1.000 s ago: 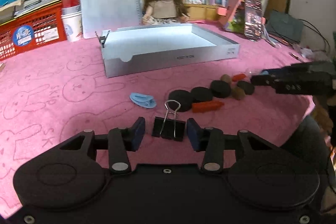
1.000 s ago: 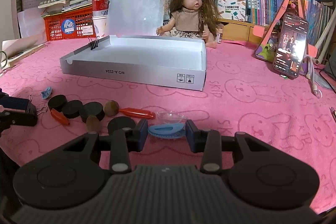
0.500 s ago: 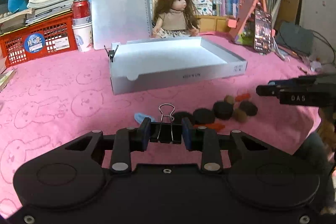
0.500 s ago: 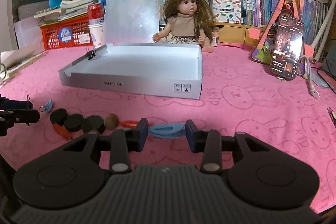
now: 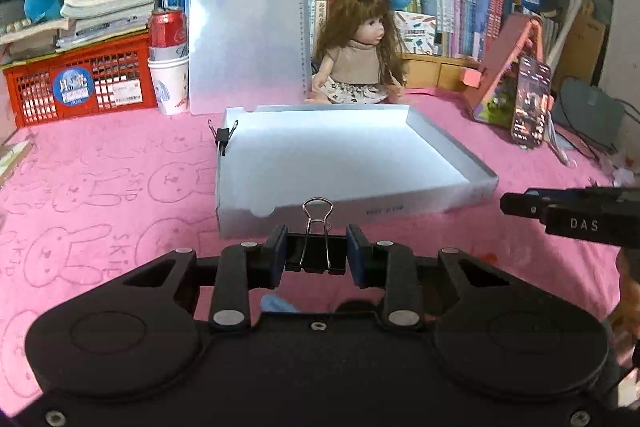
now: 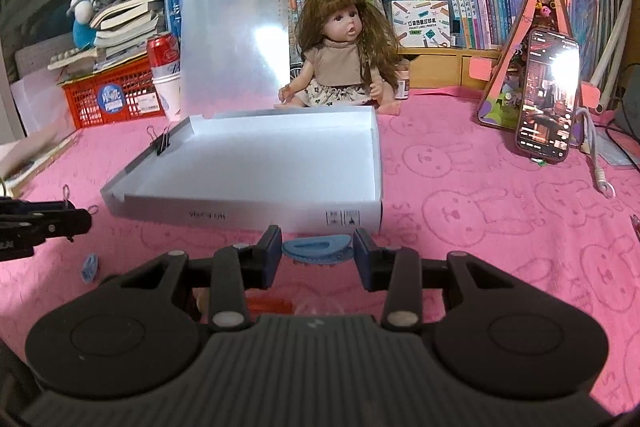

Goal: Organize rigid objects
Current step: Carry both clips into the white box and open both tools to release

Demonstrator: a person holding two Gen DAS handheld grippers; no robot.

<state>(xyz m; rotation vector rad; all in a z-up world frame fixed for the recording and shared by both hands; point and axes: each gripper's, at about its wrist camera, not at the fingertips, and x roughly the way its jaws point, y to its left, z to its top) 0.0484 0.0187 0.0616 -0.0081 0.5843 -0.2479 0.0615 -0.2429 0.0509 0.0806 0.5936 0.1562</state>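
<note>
Both blue-padded fingers of the left gripper were pressed against the sides of a black binder clip, holding it up off the pink cloth with its wire handles pointing toward the box. That clip sat in front of the near wall of the shallow white box, which lay open on the cloth. A second binder clip was clamped on the box's left wall (handles splayed upward).

The right gripper had its pads against the two ends of a blue hair clip, teeth facing down, gripping it just short of the box's near wall. Another small blue clip lay on the cloth to the lower left, and an orange object showed partly behind the right gripper's body.

Behind the box sat a doll, a translucent clipboard standing upright, a red can on paper cups and a red basket. A phone leaned on a pink stand at the right.
</note>
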